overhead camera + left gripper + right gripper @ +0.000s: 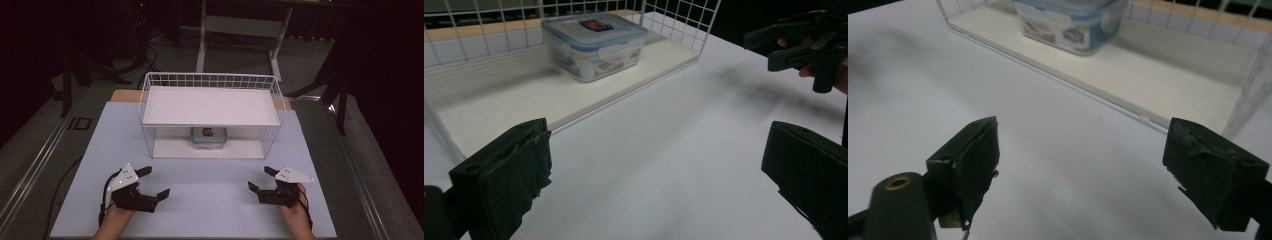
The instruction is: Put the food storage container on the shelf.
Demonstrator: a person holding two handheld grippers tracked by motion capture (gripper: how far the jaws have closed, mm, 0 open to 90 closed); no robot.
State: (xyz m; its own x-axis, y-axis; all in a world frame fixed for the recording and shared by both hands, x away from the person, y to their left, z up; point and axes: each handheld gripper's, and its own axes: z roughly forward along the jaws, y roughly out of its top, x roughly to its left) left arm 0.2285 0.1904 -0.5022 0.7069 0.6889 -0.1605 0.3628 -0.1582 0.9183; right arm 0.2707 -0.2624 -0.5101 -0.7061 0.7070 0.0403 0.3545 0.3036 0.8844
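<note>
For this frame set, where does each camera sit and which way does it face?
High view: above the person's side, looking forward and down on the white table and white wire two-level rack; both hands, left hand-held gripper and right hand-held gripper show.
Left gripper view: rides the left hand-held gripper, facing the clear plastic blue-rimmed lidded container on the rack's lower shelf; its jaws stand apart, the right hand-held gripper shows farther off.
Right gripper view: rides the right hand-held gripper, facing the rack; its jaws stand apart.
Both gripper views share the container.
</note>
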